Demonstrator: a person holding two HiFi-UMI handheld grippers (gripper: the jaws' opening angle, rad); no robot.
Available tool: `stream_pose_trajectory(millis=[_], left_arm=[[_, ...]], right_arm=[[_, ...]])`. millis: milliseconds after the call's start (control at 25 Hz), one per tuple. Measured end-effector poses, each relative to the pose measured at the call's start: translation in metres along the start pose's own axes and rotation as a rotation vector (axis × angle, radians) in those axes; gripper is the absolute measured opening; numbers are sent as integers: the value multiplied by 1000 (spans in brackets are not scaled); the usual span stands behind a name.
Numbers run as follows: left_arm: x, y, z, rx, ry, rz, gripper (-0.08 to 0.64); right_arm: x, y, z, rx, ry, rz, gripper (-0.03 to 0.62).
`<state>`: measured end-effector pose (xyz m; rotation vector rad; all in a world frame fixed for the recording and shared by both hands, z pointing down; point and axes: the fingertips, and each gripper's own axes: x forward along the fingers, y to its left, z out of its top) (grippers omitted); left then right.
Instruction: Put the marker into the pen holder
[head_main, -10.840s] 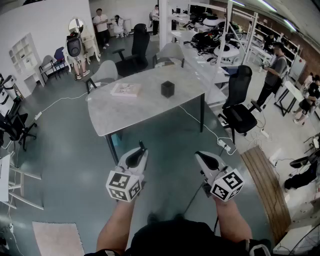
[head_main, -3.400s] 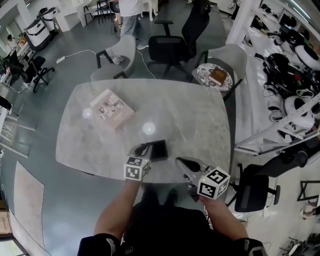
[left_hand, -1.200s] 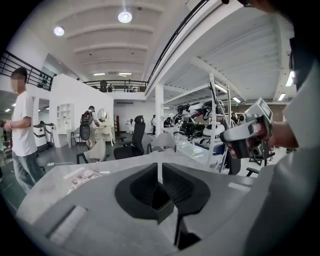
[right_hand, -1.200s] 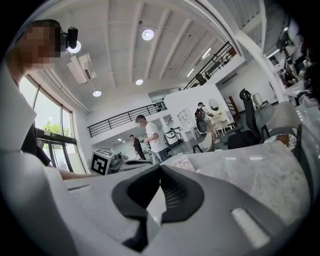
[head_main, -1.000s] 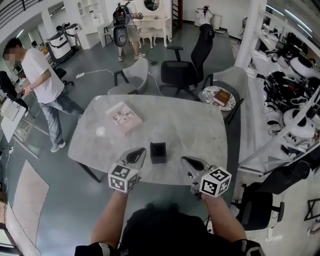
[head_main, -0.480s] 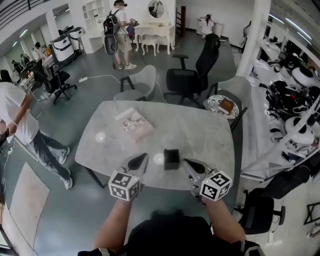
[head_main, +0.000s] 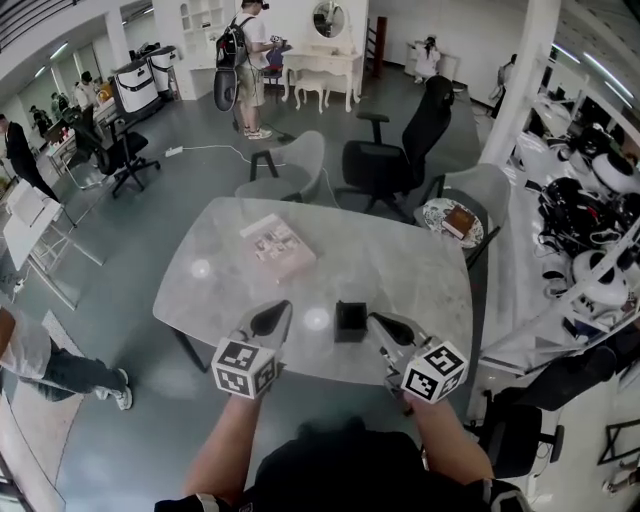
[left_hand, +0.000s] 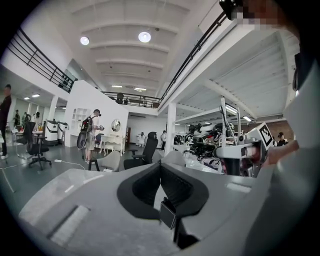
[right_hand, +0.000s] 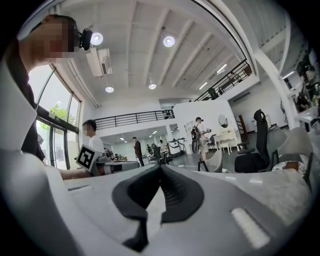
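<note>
I see the pen holder (head_main: 349, 320), a small square black cup, standing upright on the pale marbled tabletop (head_main: 400, 265), near the edge closest to me, right of centre.

Head view looks down on table (head_main: 400, 270); gripper views skim its top.

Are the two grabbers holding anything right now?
No, nothing is held. The left gripper and the right gripper both have their jaws together with nothing between them. The black pen holder sits untouched between them.
</note>
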<state>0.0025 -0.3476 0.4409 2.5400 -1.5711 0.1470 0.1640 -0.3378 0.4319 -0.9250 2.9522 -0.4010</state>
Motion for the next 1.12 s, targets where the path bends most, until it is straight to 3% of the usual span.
stream_pose_trajectory(millis=[520,1120], left_arm=[[14,-7,8,-11,-3,28,11],[20,6,8,-28,-9,57,11]], right_arm=[[-5,-13,10,-50,8,23,2],[0,-29,15,-58,-6,-5,2]])
